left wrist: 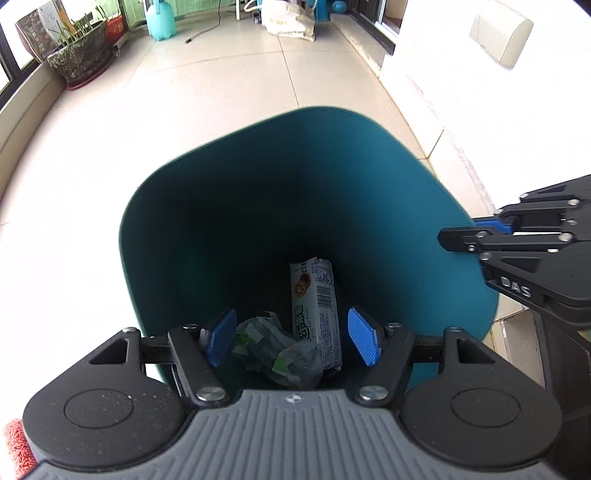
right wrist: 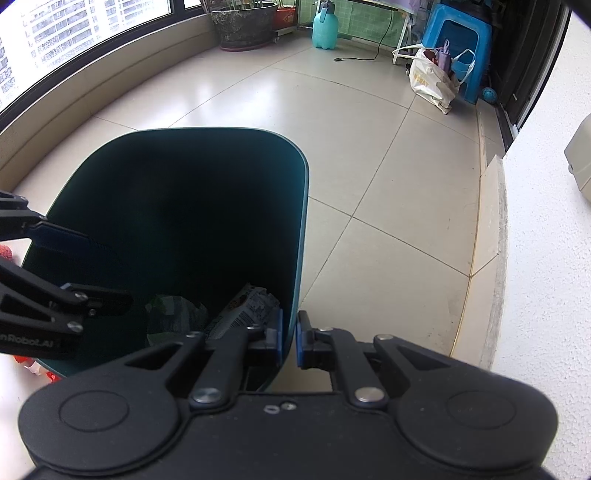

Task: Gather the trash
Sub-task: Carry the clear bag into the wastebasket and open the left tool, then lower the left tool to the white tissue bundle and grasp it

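A dark teal bin (left wrist: 332, 147) stands on the tiled floor, seen from above. At its bottom lie a white biscuit wrapper (left wrist: 317, 310) and a crumpled grey-green plastic wrapper (left wrist: 273, 347). My left gripper (left wrist: 292, 334) hangs over the bin's mouth, open, with nothing between its blue pads (left wrist: 364, 339). My right gripper (right wrist: 290, 338) is shut on the bin's right wall (right wrist: 301, 240), one pad inside and one outside. From the left wrist view the right gripper (left wrist: 469, 230) shows at the bin's right rim. Both wrappers (right wrist: 247, 310) also show in the right wrist view.
A white wall with a raised tiled step (right wrist: 487, 221) runs close on the right. Far back stand a large plant pot (right wrist: 245, 22), a teal spray bottle (right wrist: 325, 29), a white bag (right wrist: 432, 81) and a blue stool (right wrist: 458, 40). Red scraps (right wrist: 33, 365) lie left of the bin.
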Demonstrator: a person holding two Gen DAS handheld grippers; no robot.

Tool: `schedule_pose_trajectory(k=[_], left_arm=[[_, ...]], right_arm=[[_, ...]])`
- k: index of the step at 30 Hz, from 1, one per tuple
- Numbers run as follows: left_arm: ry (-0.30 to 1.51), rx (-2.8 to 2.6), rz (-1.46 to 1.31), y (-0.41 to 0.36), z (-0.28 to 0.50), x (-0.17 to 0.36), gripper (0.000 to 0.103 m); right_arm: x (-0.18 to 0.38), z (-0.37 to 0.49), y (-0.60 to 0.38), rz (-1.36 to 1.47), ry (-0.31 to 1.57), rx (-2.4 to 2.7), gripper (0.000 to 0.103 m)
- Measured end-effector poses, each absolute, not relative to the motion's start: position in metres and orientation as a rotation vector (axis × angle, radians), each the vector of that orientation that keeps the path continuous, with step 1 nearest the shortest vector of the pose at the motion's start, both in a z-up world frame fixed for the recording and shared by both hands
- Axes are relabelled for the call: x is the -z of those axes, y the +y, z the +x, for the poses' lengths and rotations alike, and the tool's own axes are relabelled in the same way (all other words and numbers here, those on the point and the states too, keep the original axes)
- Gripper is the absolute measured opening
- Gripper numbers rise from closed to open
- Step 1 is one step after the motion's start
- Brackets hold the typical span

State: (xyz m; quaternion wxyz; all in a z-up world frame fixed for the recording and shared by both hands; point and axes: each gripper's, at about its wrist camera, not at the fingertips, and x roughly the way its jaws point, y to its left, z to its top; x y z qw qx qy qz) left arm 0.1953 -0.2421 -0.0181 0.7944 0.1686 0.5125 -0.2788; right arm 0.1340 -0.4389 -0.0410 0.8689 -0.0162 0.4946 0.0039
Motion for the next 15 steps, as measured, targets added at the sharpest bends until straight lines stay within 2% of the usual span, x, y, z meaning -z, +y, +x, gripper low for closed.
schedule_pose_trajectory(k=[13, 15], left_arm=[[0.973, 0.594, 0.274, -0.179, 0.159, -0.052, 0.066], [0.963, 0.574, 0.255, -0.159, 0.157, -0.059, 0.074]], right_arm=[[0.045, 0.137, -0.431, -0.056, 1.047, 0.008, 0.006], [0.045, 0.138, -0.430, -0.062, 1.049, 0.010, 0.006]])
